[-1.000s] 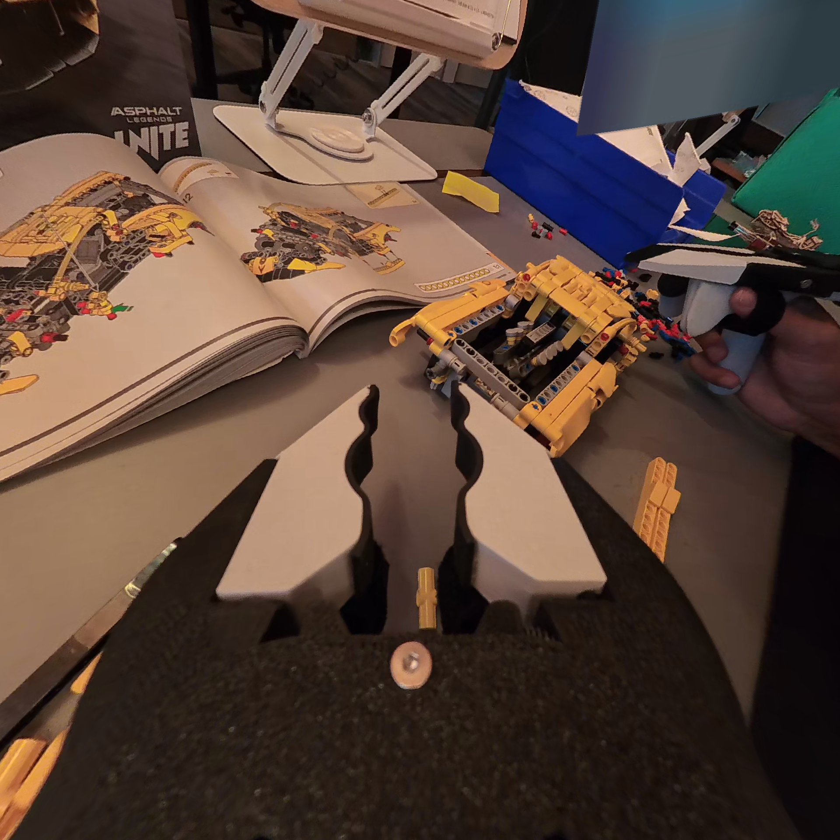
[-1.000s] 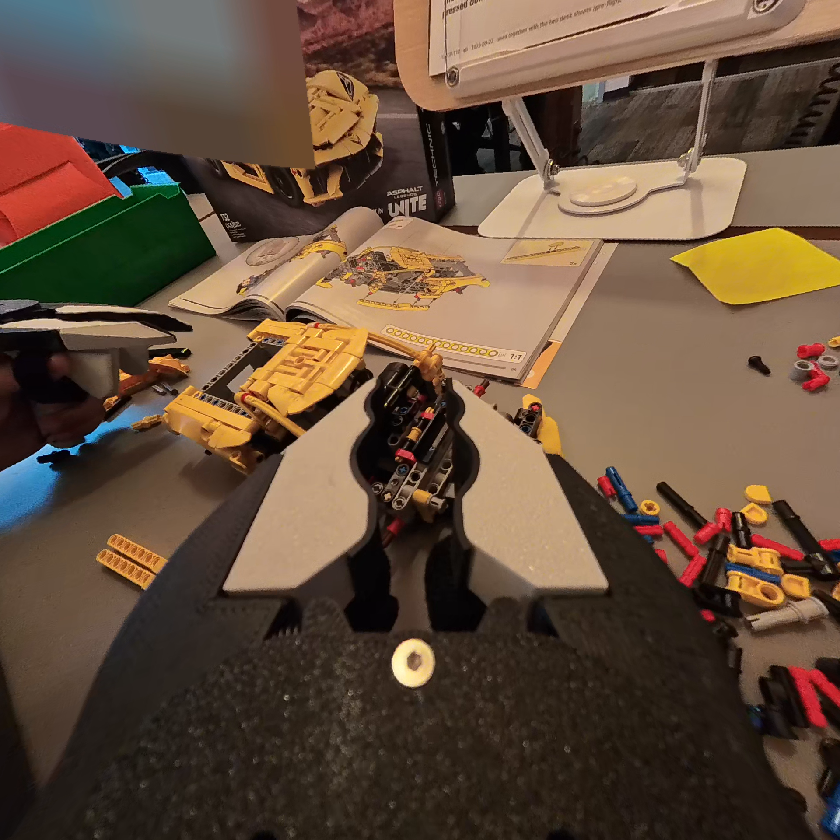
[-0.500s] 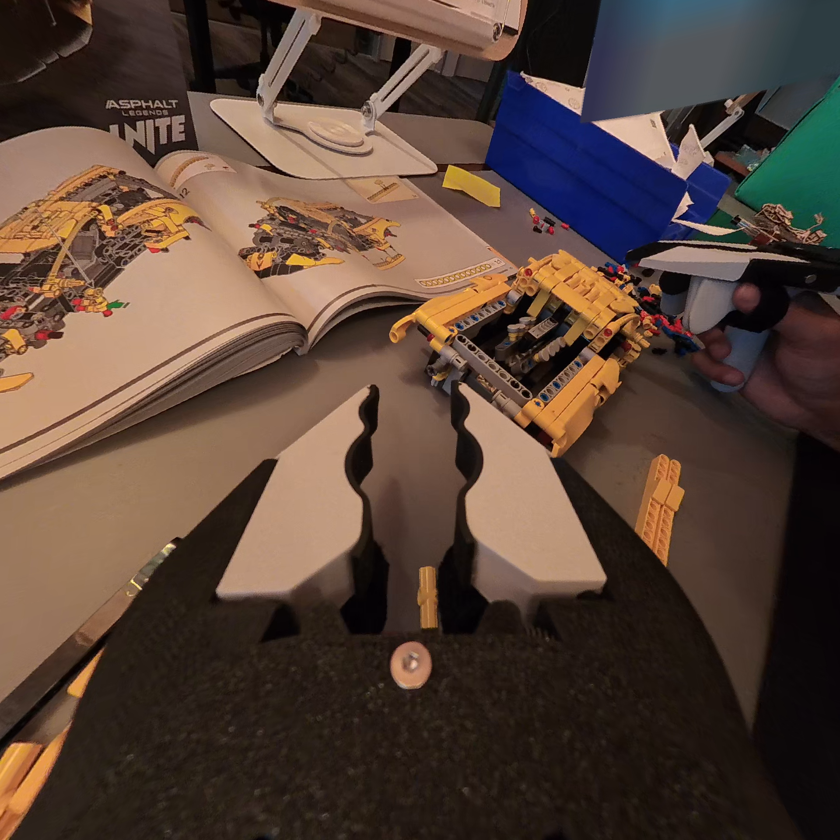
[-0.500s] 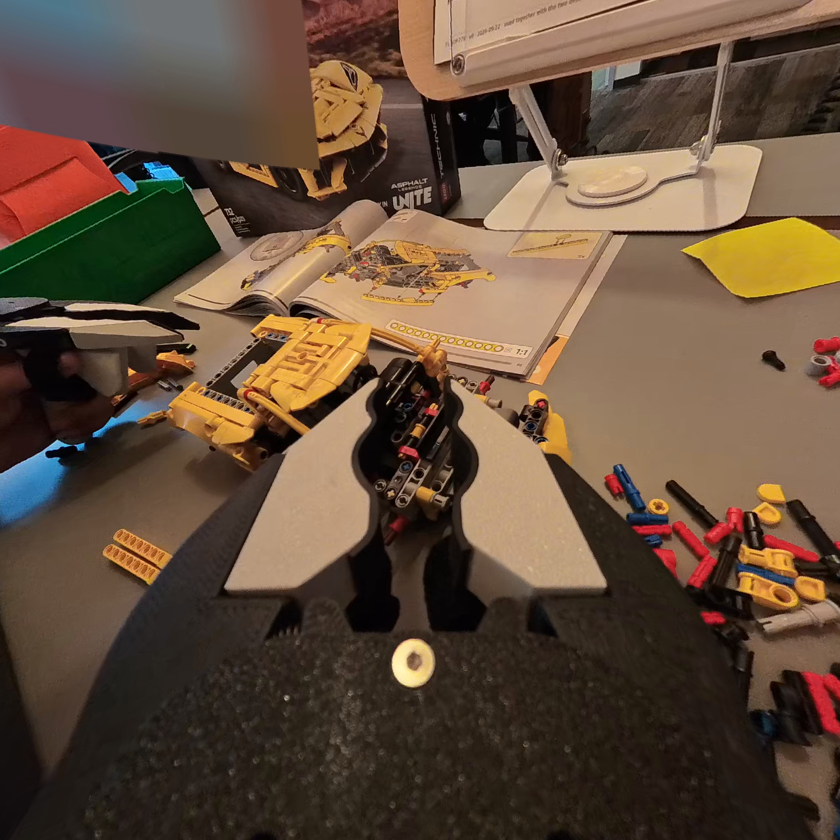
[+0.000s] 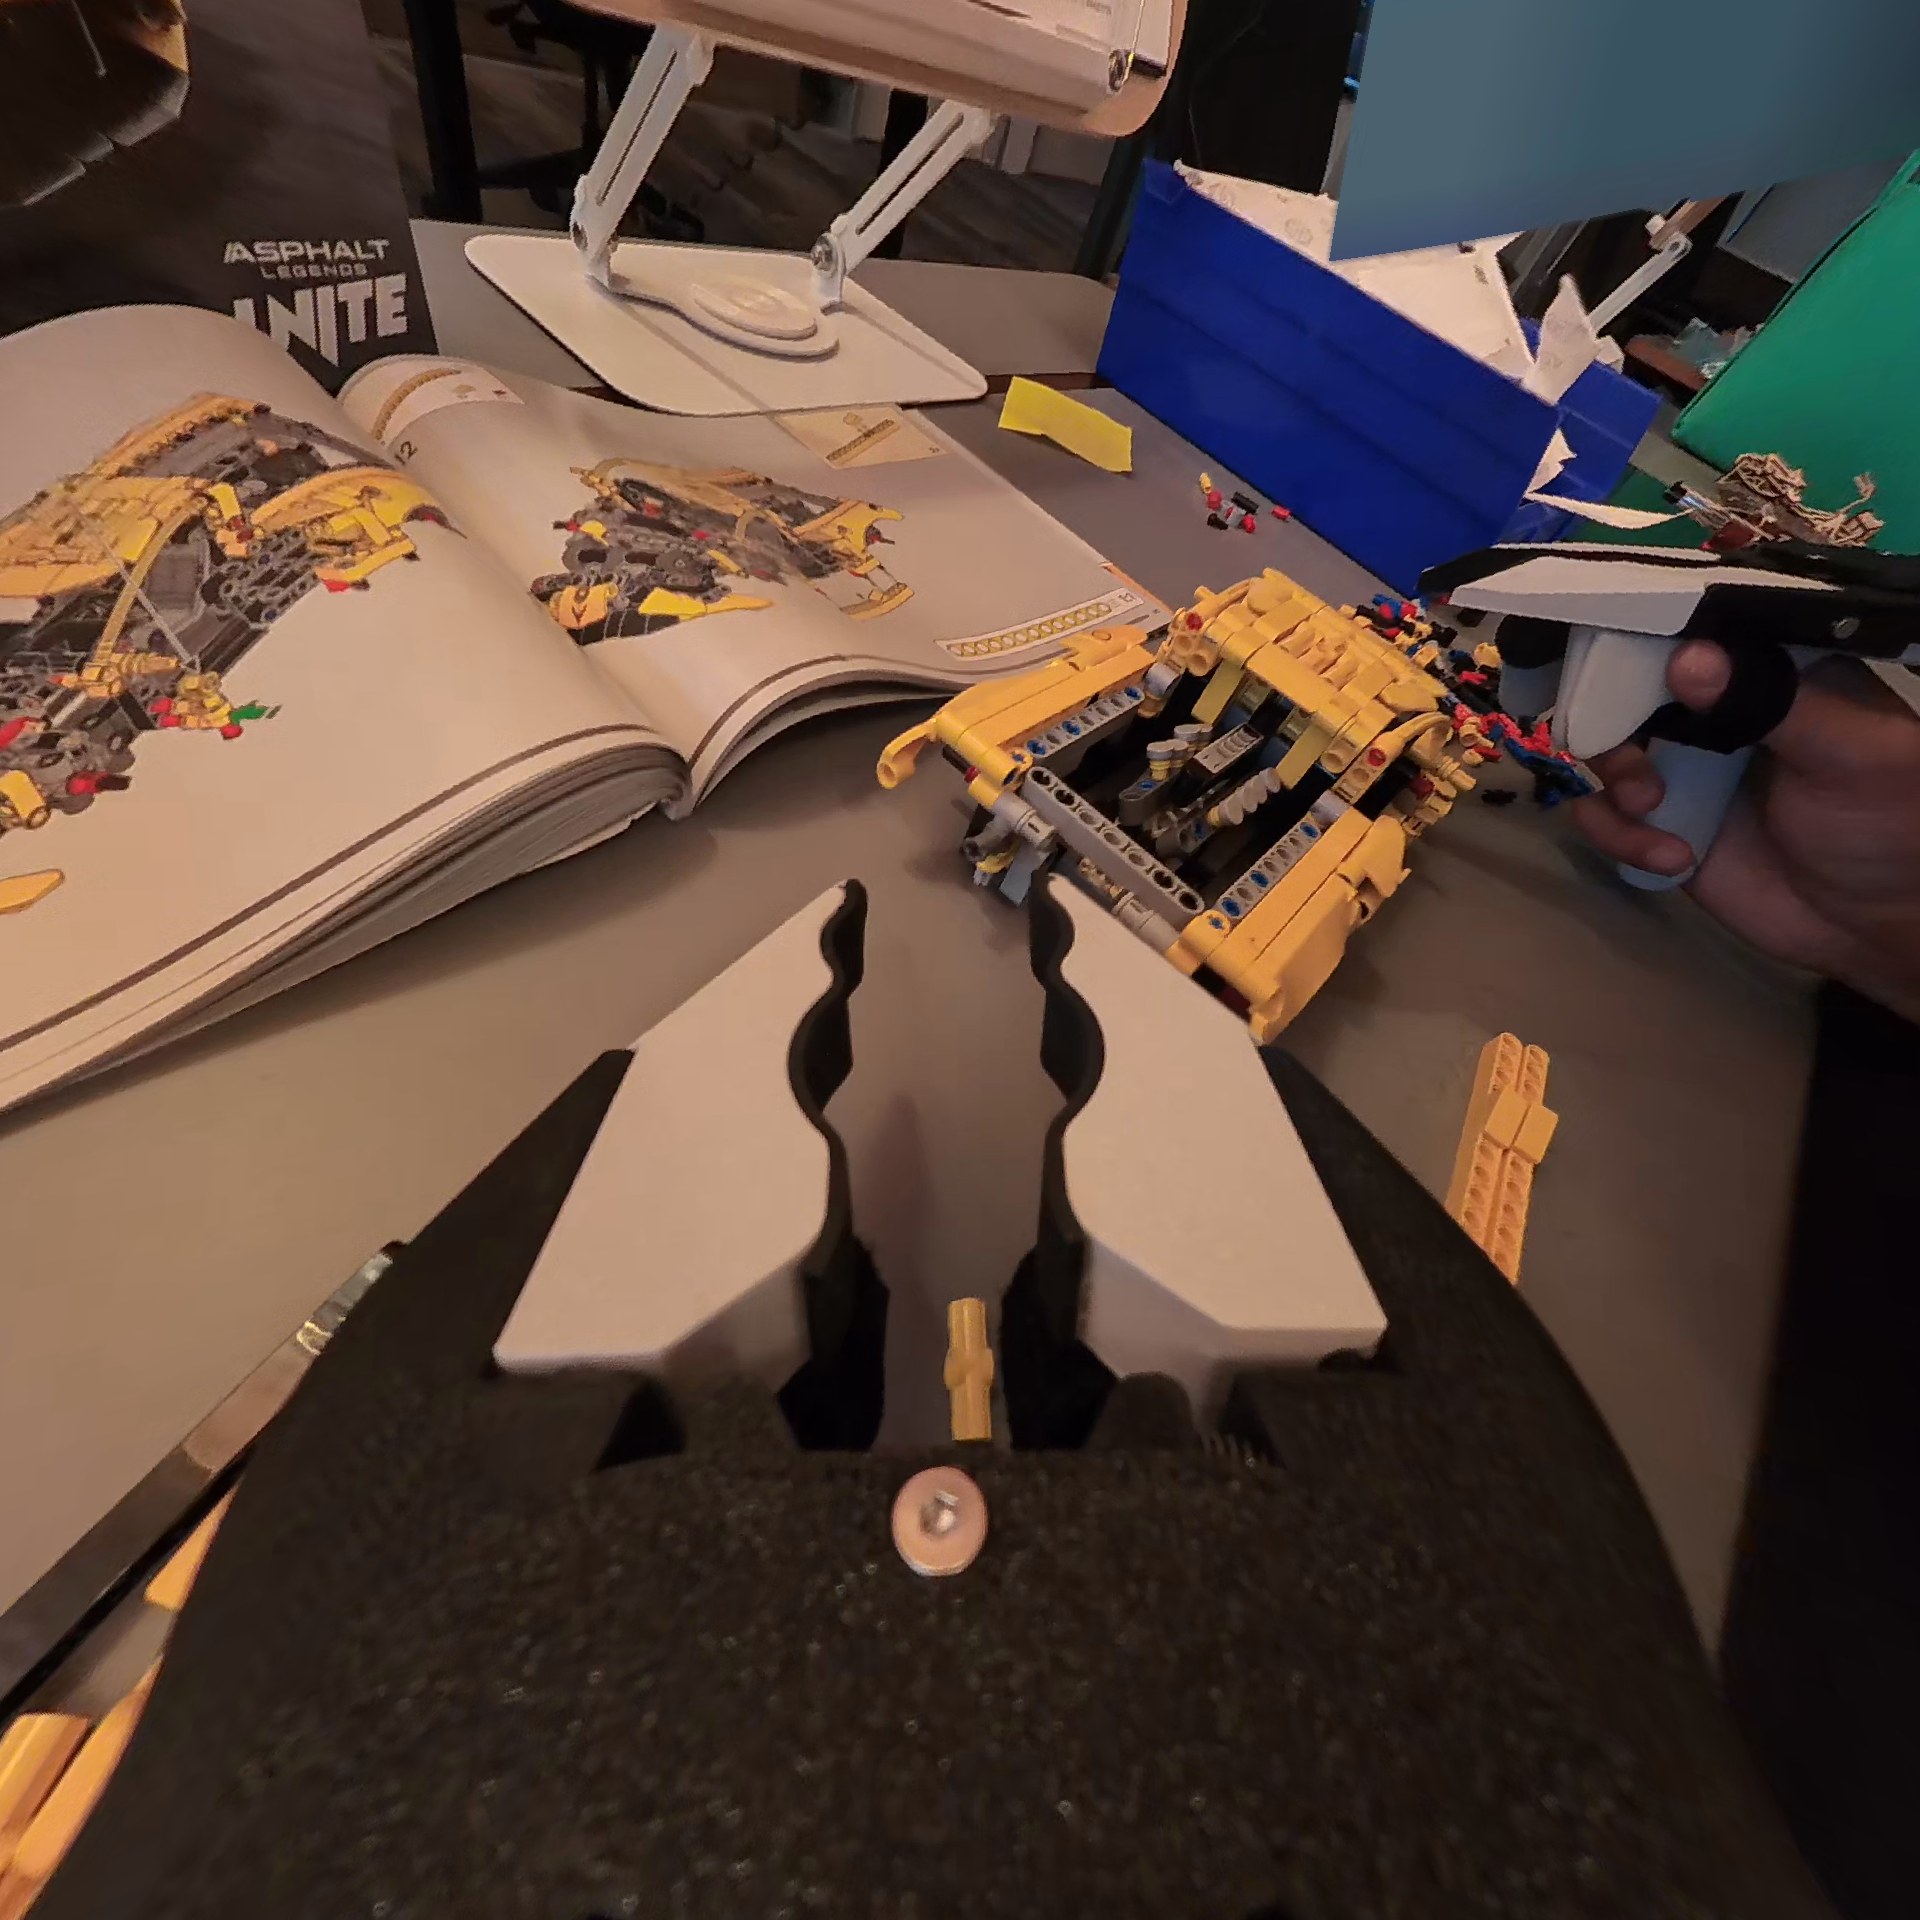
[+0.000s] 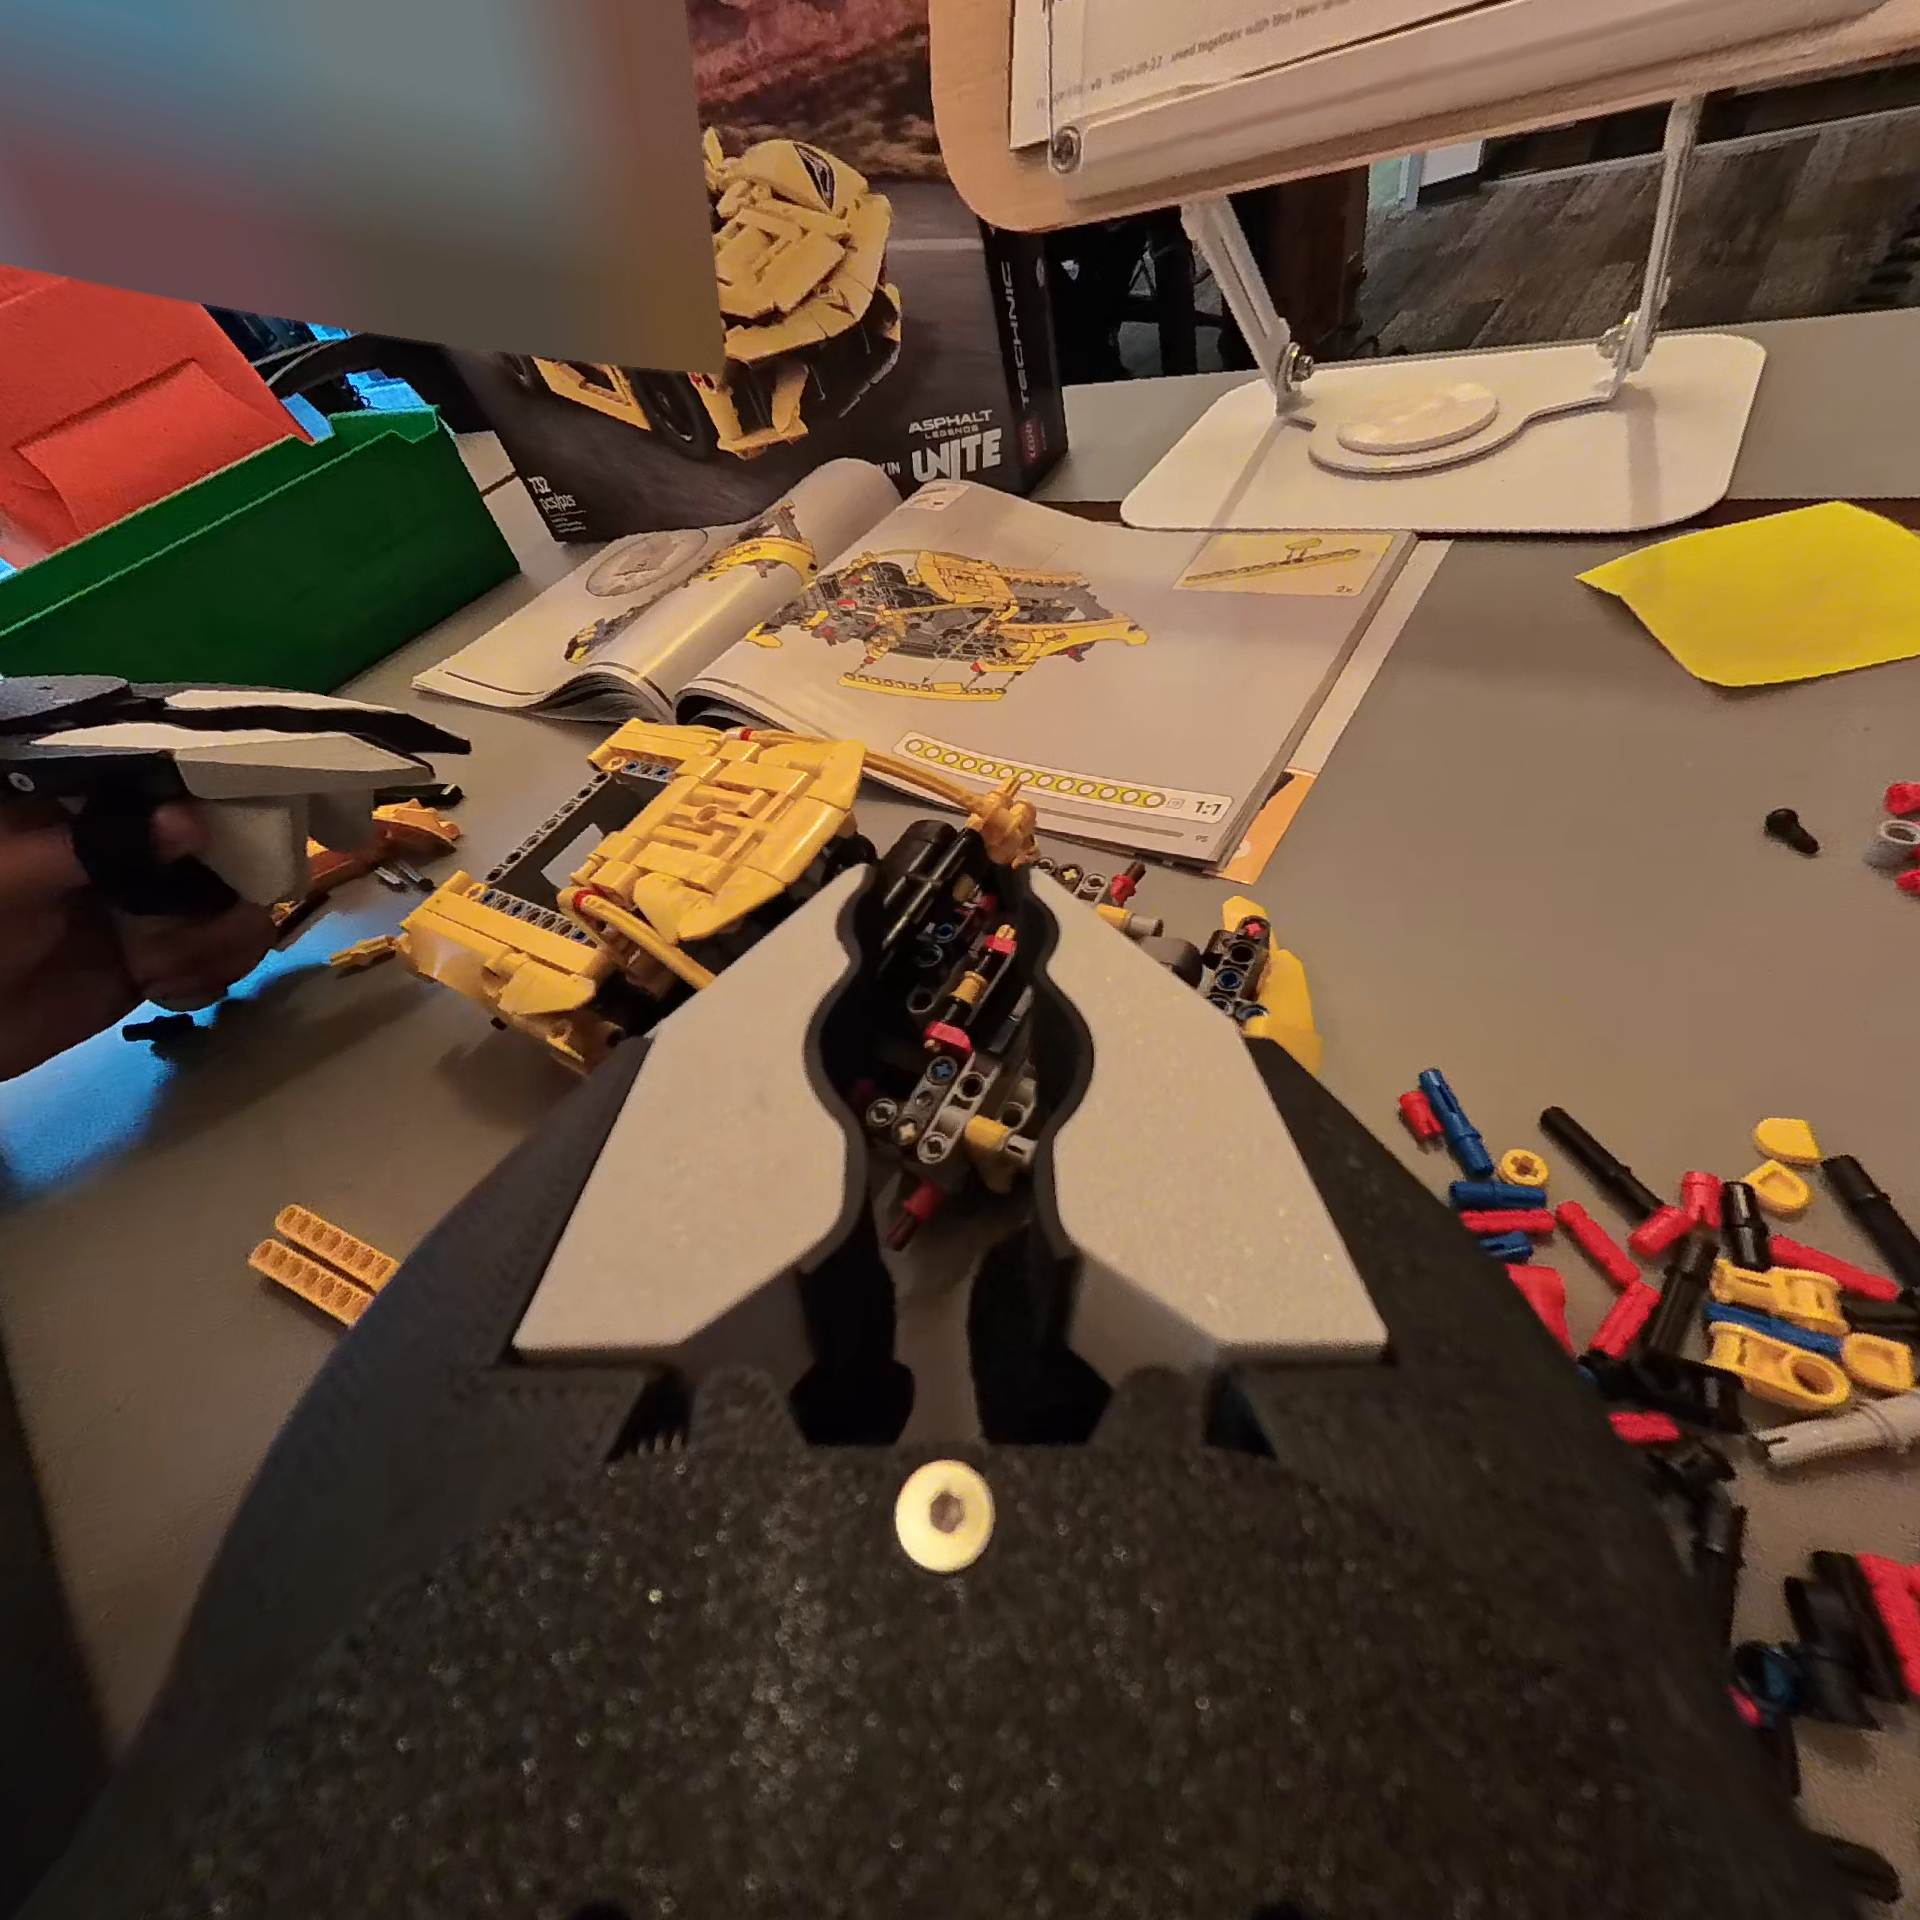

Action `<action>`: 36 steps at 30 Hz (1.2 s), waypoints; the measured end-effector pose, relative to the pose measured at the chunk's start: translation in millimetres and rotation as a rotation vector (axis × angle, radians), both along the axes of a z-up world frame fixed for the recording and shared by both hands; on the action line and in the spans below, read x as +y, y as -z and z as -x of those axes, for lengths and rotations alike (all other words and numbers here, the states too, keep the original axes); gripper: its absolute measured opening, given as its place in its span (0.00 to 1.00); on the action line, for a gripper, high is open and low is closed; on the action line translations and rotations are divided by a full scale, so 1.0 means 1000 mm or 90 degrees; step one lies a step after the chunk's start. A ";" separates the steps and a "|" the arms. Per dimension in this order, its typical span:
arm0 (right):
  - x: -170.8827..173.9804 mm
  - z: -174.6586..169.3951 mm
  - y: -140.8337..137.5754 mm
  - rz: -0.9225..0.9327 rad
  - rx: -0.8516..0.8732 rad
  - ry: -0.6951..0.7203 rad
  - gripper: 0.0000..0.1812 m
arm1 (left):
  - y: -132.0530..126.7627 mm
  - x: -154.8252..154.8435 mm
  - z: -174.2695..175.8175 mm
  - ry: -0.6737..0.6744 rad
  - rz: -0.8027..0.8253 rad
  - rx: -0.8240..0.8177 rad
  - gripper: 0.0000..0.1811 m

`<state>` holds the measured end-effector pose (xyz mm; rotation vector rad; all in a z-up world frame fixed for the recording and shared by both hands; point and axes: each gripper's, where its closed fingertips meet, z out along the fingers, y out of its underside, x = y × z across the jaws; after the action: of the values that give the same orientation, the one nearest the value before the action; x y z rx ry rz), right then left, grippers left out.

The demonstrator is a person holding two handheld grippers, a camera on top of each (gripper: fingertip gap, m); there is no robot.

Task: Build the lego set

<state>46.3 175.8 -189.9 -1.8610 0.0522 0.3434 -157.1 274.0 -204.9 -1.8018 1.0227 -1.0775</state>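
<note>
The partly built yellow Lego car (image 5: 1195, 769) lies on the grey table, just ahead and right of my left gripper (image 5: 945, 904). The left gripper is open, and a small yellow pin (image 5: 968, 1366) sits at the base of its fingers. My right gripper (image 6: 951, 883) is open and hovers over the car's black and grey chassis end (image 6: 945, 1049), which shows through the finger gap. The car's yellow body (image 6: 717, 831) is to its left. The right gripper also shows side-on in the left wrist view (image 5: 1455, 587). The left gripper shows in the right wrist view (image 6: 416, 748).
The open instruction book (image 5: 416, 675) lies left of the car. Two joined yellow beams (image 5: 1501, 1153) lie near the car. Loose pins and parts (image 6: 1714, 1299) are heaped at the right. A white stand (image 5: 727, 322), blue bin (image 5: 1299, 395), green bin (image 6: 239, 561) and set box (image 6: 831, 416) line the back. My hands' fingertips stand some 25 centimeters from each other. The left tips stand about 9 centimeters off the small yellow pin (image 5: 968, 1366).
Both views have drifted only slightly. The car has not moved, and neither gripper has opened, shut or taken hold of anything.
</note>
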 end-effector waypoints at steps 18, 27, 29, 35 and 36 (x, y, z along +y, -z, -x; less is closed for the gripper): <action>-0.023 0.052 -0.020 -0.068 -0.137 -0.104 0.12 | -0.005 -0.068 -0.007 0.134 -0.127 0.042 0.17; -0.022 0.026 -0.011 -0.029 -0.107 -0.035 0.14 | 0.003 -0.068 -0.009 0.128 -0.097 0.066 0.17; -0.022 0.019 -0.010 -0.023 -0.076 -0.022 0.15 | 0.005 -0.067 -0.010 0.125 -0.111 0.078 0.17; -0.023 0.012 -0.011 -0.022 0.041 -0.015 0.18 | 0.012 -0.071 -0.012 0.131 -0.127 0.107 0.17; -0.023 0.011 -0.012 -0.023 0.051 -0.013 0.18 | 0.011 -0.071 -0.012 0.131 -0.129 0.104 0.17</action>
<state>35.7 152.9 -178.4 -1.8133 0.0819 0.4303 -144.9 203.1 -216.1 -1.6675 1.3894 -0.9181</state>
